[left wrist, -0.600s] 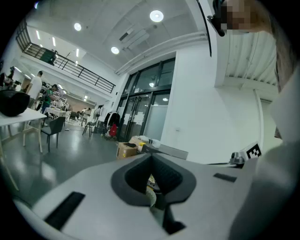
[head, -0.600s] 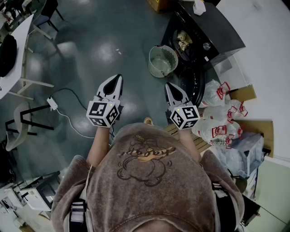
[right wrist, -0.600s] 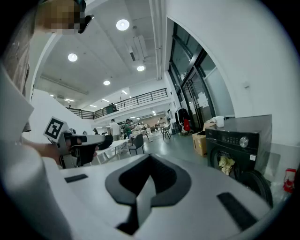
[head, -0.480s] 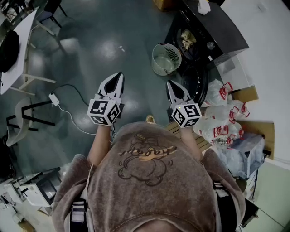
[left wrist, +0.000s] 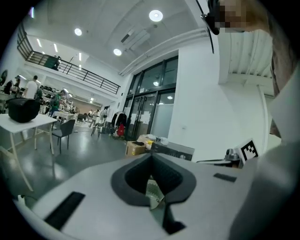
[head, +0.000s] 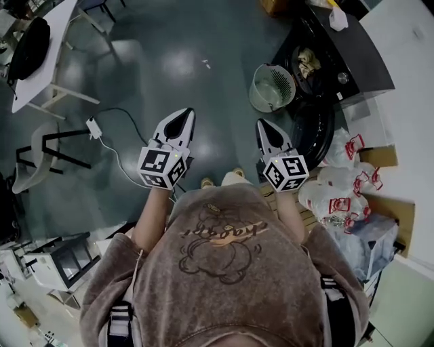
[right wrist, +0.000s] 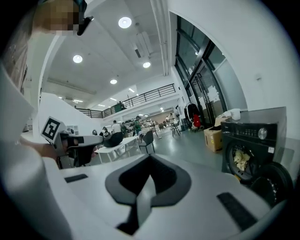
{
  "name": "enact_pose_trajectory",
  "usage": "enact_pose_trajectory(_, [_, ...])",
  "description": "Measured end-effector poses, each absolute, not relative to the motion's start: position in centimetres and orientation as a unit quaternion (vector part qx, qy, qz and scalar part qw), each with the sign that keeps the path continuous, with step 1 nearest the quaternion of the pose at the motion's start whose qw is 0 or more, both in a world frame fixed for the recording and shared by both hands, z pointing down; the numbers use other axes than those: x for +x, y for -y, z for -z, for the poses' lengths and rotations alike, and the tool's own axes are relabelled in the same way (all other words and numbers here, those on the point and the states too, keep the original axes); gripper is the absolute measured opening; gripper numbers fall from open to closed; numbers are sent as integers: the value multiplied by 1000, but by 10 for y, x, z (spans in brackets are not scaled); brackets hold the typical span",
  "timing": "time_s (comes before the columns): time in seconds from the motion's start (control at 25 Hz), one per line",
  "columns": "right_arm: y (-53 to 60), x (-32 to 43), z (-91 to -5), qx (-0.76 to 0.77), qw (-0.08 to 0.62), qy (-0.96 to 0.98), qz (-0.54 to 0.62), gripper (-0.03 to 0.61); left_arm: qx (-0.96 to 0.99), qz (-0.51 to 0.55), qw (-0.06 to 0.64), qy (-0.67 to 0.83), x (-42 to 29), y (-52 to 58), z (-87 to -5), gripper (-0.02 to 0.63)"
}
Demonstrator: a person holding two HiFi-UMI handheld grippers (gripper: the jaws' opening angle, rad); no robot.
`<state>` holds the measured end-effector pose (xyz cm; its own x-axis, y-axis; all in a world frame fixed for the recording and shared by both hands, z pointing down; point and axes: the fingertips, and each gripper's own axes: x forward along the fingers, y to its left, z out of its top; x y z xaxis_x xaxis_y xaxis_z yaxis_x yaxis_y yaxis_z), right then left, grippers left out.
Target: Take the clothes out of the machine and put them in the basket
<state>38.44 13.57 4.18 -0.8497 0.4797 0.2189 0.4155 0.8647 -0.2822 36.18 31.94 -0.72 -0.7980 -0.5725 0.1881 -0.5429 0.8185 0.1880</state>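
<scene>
Nearest the camera is the person's brown shirt (head: 224, 271). It carries a cartoon figure and a line of script lettering, too stylised to read.

The left hand-held gripper (head: 184, 112) is held out over the floor (head: 203, 41), pointing slightly down. It is clenched, jaws meeting at the tip, with nothing between them. The right hand-held gripper (head: 262, 125) is held alongside it and is likewise clenched and empty. Each cube (head: 163, 167) shows black-and-white square markers only, no lettering.

On the floor to the left lies a white cable (head: 122, 162) with a white adapter.

To the right, beside the person, are white bags (head: 336, 186) with red handles. Their red print is too small to read.

Beyond the right hand-held gripper, the machine (head: 352, 57) is black and its round door (head: 313, 129) hangs open. In the right gripper view its panel shows a dial, but the markings cannot be read.

The basket (head: 271, 88), pale and slatted, stands on the floor just beside the door, in front of the drum opening.

The clothes (head: 308, 61), a pale bundle, lie inside the drum, well apart from both grippers.

A white object (head: 338, 19) sits on top of the machine.

Far left is a white counter (head: 47, 51) bearing a black item (head: 28, 49).
</scene>
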Motion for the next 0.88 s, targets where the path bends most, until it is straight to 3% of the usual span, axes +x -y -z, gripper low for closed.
enact_pose_trajectory(0.44, [-187,341,-47,-251,147,951,-107,-3,269,69,116,954,332,-377,-3,8])
enact_pose_trajectory(0.88, [-205,188,-50,-279,146,944,-95,-3,245,69,108,961,189,-393,-6,8])
